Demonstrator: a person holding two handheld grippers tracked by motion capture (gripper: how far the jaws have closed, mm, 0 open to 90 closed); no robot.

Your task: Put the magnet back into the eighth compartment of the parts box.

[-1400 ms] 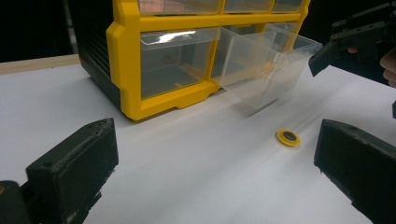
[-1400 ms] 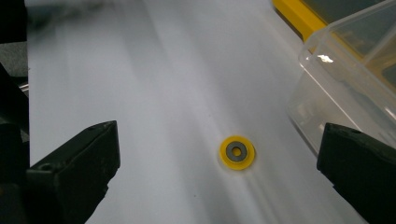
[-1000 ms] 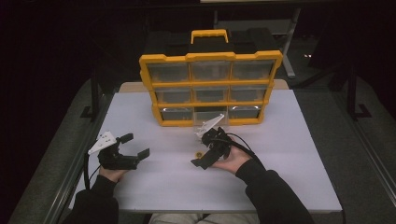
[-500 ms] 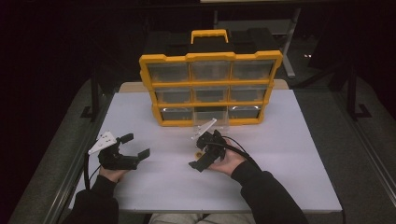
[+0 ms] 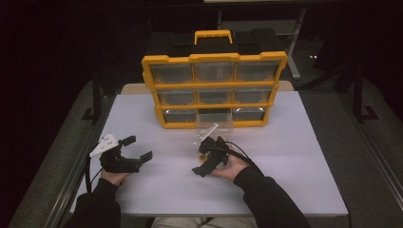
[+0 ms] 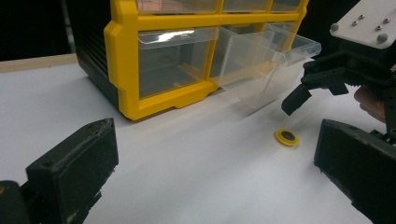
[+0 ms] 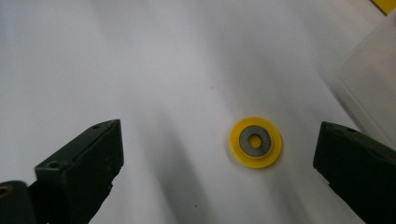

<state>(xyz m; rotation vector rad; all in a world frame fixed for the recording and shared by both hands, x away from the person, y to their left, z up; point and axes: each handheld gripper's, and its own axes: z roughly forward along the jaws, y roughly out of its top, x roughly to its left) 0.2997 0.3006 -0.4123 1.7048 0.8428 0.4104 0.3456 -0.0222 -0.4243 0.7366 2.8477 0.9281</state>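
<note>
Two grippers on the white table [image 5: 294, 156], both with jaws spread wide, nothing between them. Left gripper [image 5: 135, 153] sits low at the near-left of the table in the high view, held in the person's left hand [image 5: 113, 176], grey plate on top, jaws pointing right toward the middle. Right gripper [image 5: 205, 156] is near table centre, tilted nose-down, just in front of the organizer.

Yellow washer [image 7: 255, 141], flat disc with a grey ring and centre hole, lies on the table surface. In the right gripper view it sits between the two black jaws, closer to the right-hand one, touching neither. In the left gripper view the washer [image 6: 286, 137] lies just below the right gripper [image 6: 322, 86], near the pulled-out drawer.

Yellow organizer [image 5: 215, 90] stands upright at the back-middle of the table, three rows of three clear drawers, yellow handle on top. Bottom-middle clear drawer [image 6: 261, 63] is pulled out, front tipped down toward the table; it looks empty. Bottom-left drawer stays shut beside it.
</note>
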